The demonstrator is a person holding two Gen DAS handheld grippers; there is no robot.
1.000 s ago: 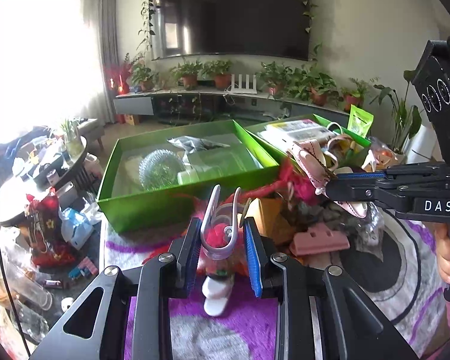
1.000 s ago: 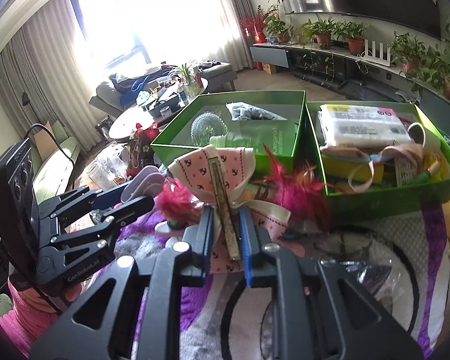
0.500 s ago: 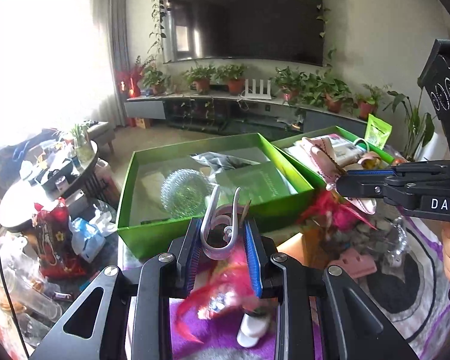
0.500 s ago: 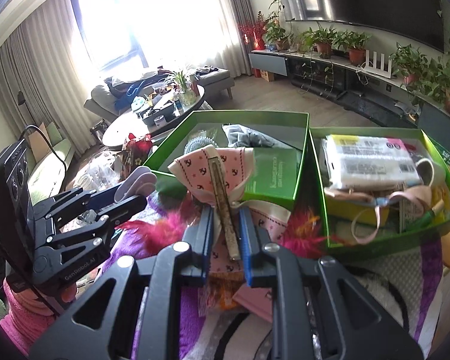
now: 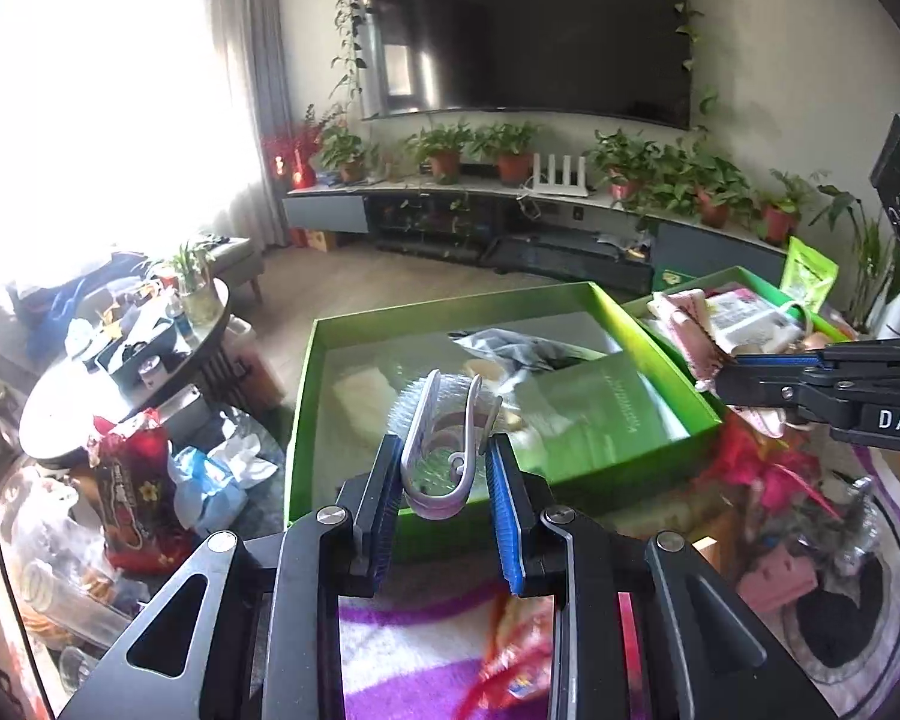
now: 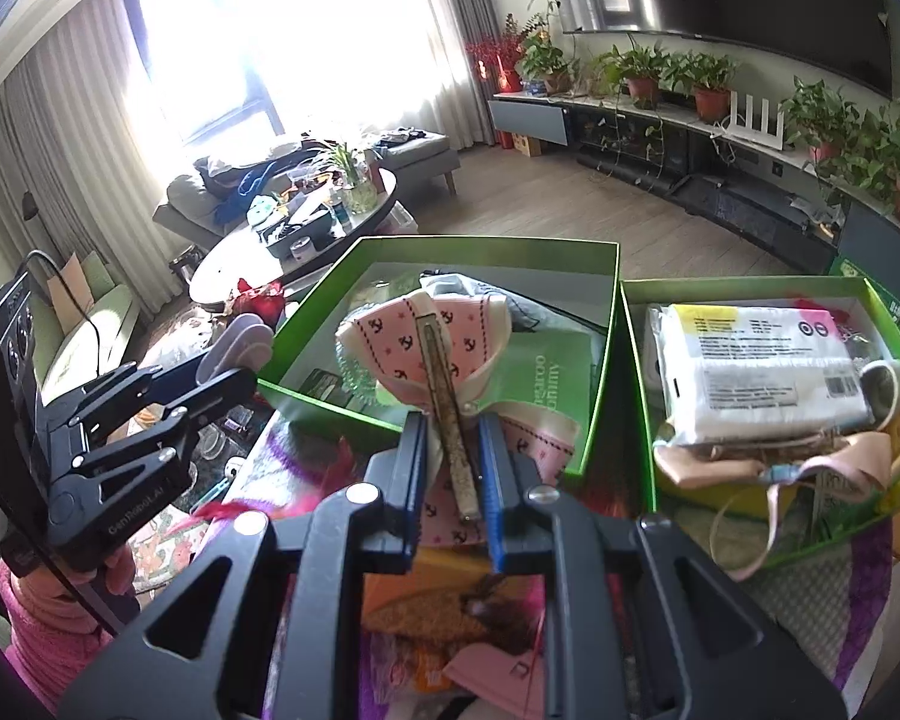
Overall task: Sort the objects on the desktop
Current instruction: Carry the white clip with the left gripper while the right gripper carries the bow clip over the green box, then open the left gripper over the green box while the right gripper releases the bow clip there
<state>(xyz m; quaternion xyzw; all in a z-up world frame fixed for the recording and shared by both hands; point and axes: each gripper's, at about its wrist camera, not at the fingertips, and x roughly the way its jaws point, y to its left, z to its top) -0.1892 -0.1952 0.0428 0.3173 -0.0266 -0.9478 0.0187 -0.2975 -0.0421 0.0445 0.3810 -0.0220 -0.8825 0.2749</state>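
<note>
- The setting was a sunlit living room with a large dark TV [image 5: 528, 30] on the wall, potted plants [image 5: 510, 150] along a low console, and a cluttered round coffee table [image 6: 306, 228].
- In the foreground a fuzzy purple-and-white rug [image 5: 414, 654] covered the work surface, strewn with pink feathers and small clutter.
- Two shallow green cardboard boxes sat side by side at the far edge of the rug.
- The left box [image 6: 606, 360] held a spiky clear ball, crumpled grey plastic and a flat green booklet.
- The right box [image 6: 636, 354] held a white wrapped pack, peach ribbon and other small items.
- The left gripper [image 5: 444, 468] was clamped on a glossy lilac hair clip [image 5: 441, 450], curved and U-shaped, held in front of the left box.
- The right gripper [image 6: 453, 456] was closed on a pink fabric bow [image 6: 426, 342] printed with tiny anchors, pinching its gritty gold centre bar, in front of the left box.
- A hand in a fuzzy pink sleeve [image 6: 48, 630] held the left gripper's handle.
</note>
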